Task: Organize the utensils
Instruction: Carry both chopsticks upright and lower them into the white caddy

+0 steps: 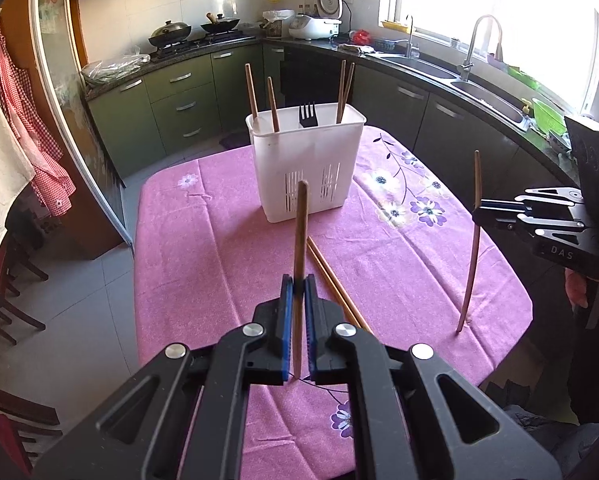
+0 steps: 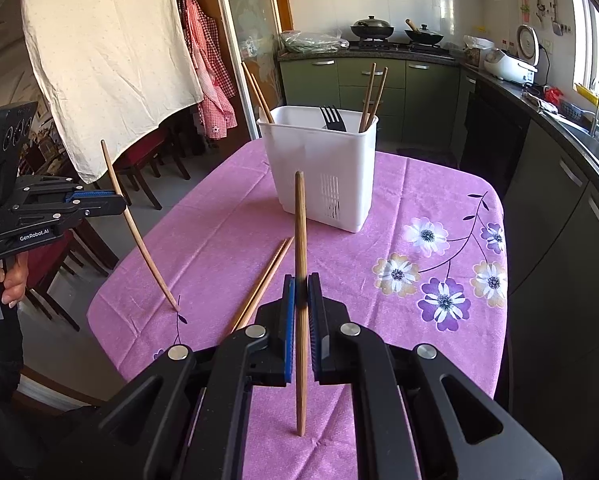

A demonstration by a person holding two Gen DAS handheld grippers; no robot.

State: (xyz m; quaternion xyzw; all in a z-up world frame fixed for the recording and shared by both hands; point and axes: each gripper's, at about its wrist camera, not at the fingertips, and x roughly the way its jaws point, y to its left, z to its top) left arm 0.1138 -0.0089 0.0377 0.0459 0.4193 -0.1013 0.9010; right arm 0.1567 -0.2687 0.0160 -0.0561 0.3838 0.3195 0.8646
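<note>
My left gripper (image 1: pixel 298 285) is shut on a wooden chopstick (image 1: pixel 300 240), held upright with its tip at the pink tablecloth. It also shows in the right wrist view (image 2: pixel 121 202) with its chopstick (image 2: pixel 143 240). My right gripper (image 2: pixel 301 285) is shut on another upright chopstick (image 2: pixel 300 240); it also shows in the left wrist view (image 1: pixel 477 212) with its chopstick (image 1: pixel 473 248). A white utensil basket (image 1: pixel 305 160) (image 2: pixel 323 168) stands mid-table, holding several chopsticks and a black fork (image 1: pixel 308 116) (image 2: pixel 333 118). Two chopsticks (image 1: pixel 335 284) (image 2: pixel 265 280) lie flat on the cloth.
The table (image 1: pixel 203 272) (image 2: pixel 439 184) wears a pink flowered cloth. Dark chairs (image 1: pixel 7 288) (image 2: pixel 147 168) stand on its left side. Green kitchen cabinets (image 1: pixel 179 100), a counter with a sink (image 1: pixel 483 92) and hanging cloths (image 2: pixel 107 60) surround it.
</note>
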